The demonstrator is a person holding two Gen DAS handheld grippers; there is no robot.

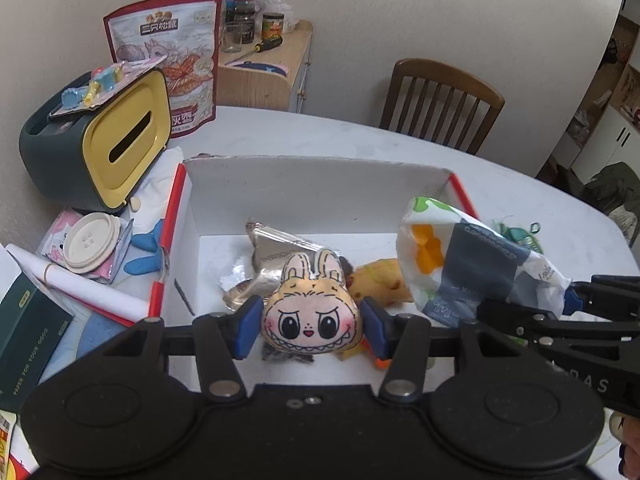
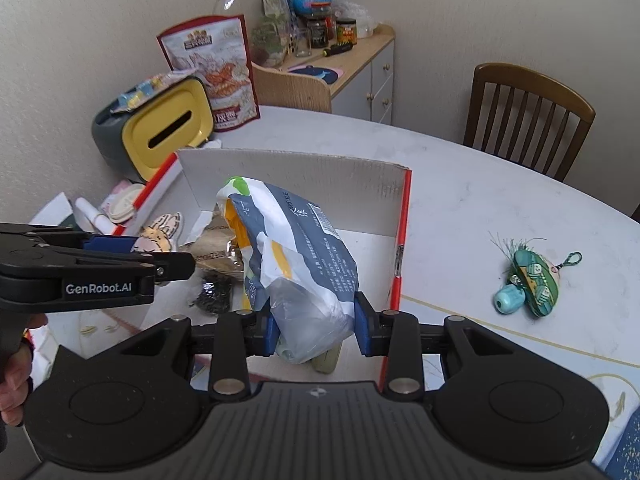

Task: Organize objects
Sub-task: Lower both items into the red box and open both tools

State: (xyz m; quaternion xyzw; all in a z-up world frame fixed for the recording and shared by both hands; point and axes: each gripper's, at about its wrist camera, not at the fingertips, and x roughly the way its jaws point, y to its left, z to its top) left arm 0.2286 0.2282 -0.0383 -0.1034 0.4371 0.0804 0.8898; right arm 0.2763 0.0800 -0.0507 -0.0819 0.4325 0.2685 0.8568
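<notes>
My left gripper (image 1: 312, 322) is shut on a plush rabbit-eared toy face (image 1: 312, 316), held over the near part of an open white box with red edges (image 1: 320, 184). My right gripper (image 2: 316, 326) is shut on a grey, white and yellow plastic snack bag (image 2: 292, 256), hanging over the same box (image 2: 296, 176). That bag (image 1: 464, 256) also shows at the right of the left wrist view, and the toy (image 2: 158, 234) at the left of the right wrist view. Inside the box lie a silver foil packet (image 1: 276, 256), a yellow soft toy (image 1: 380, 284) and a dark crumpled item (image 2: 212, 292).
A green and yellow tissue holder (image 1: 96, 148) and a large snack pouch (image 1: 168, 60) stand at the back left. A round lid (image 1: 90, 244), blue toy (image 1: 148, 252) and papers lie left of the box. A green keychain charm (image 2: 534, 284) lies on the table, right. A wooden chair (image 2: 528, 116) stands behind.
</notes>
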